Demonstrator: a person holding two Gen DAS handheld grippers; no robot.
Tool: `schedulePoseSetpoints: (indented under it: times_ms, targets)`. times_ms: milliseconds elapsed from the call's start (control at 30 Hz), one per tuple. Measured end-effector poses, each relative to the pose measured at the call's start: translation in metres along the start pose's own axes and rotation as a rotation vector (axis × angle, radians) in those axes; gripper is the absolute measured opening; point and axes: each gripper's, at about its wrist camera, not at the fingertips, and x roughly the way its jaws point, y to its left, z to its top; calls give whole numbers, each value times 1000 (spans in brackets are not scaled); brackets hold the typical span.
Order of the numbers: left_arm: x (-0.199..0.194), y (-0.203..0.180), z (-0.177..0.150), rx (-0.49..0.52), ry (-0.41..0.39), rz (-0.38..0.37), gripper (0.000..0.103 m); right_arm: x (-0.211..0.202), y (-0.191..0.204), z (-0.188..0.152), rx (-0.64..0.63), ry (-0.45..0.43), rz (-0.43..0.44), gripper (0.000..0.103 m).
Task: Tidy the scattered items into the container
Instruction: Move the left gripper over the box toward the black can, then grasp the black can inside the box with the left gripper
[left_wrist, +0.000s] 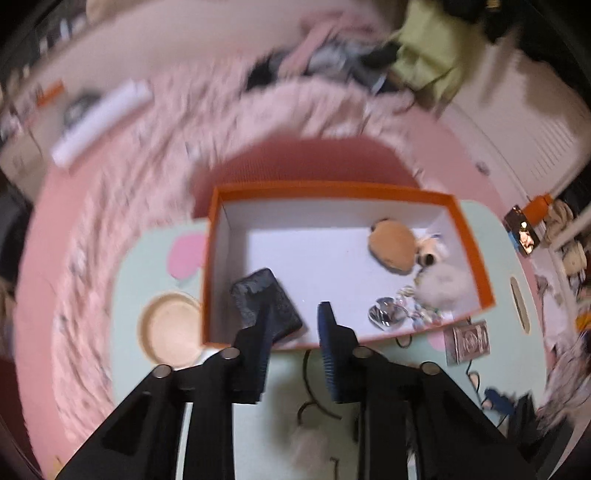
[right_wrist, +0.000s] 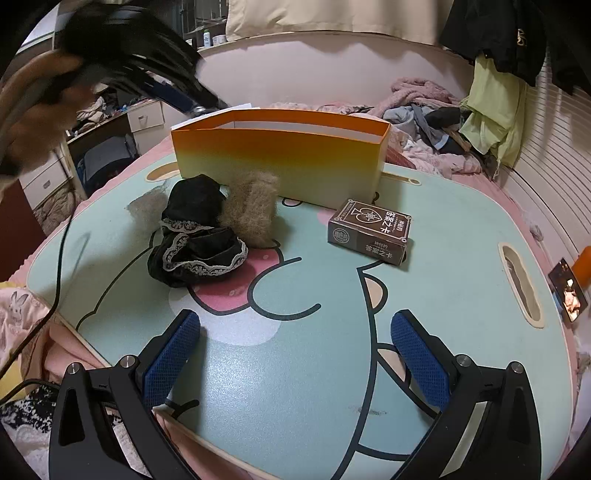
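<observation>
An orange box (left_wrist: 332, 192) stands on the mint-green table (right_wrist: 461, 288). It holds a black flat case (left_wrist: 275, 295), a tan plush (left_wrist: 391, 247), a white fluffy ball (left_wrist: 443, 284) and shiny silver trinkets (left_wrist: 386, 315). My left gripper (left_wrist: 295, 314) hovers over the box's near wall. A narrow gap shows between its fingers, with nothing in it. In the right wrist view the box (right_wrist: 280, 162) is at the back. In front of it lie a black lace cloth (right_wrist: 195, 240), a tan fuzzy tuft (right_wrist: 251, 210) and a brown card pack (right_wrist: 371, 230). My right gripper (right_wrist: 295, 321) stands wide open above the table, holding nothing.
The table has a round beige recess (left_wrist: 171, 328) left of the box and handle slots (right_wrist: 519, 284) along its edges. A blurred hand (right_wrist: 33, 122) is at the upper left. Behind the table is a bed with piled clothes (right_wrist: 424, 110). A small lit screen (right_wrist: 567, 291) is at the right.
</observation>
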Motion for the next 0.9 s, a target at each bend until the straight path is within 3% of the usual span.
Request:
schedulePoseSetpoints:
  times_ms: [233, 333, 400, 467, 533, 600, 733, 767, 800, 900]
  targets:
    - [36, -4, 8, -47, 66, 136, 22, -2, 0, 0, 5, -9, -1, 103]
    - [37, -10, 12, -24, 69, 189, 30, -2, 1, -1, 5, -10, -3, 103]
    - [37, -15, 16, -35, 68, 129, 40, -2, 0, 0, 6, -10, -4, 103]
    - [36, -16, 22, -37, 51, 17, 41, -2, 0, 0, 7, -11, -4, 103]
    - [44, -16, 23, -61, 104, -126, 41, -2, 0, 0, 8, -11, -5, 103]
    - [47, -13, 22, -84, 127, -168, 36, -2, 0, 0, 10, -10, -5, 103]
    - [7, -15, 23, -27, -36, -62, 38, -2, 0, 0, 13, -11, -8, 103]
    - [-2, -15, 24, -19, -55, -51, 48, -2, 0, 0, 12, -11, -9, 103]
    - [-9, -15, 25, -13, -63, -38, 61, -2, 0, 0, 13, -11, -9, 103]
    - [-12, -17, 31, 22, -17, 59, 66, -1, 0, 0, 14, -11, -10, 103]
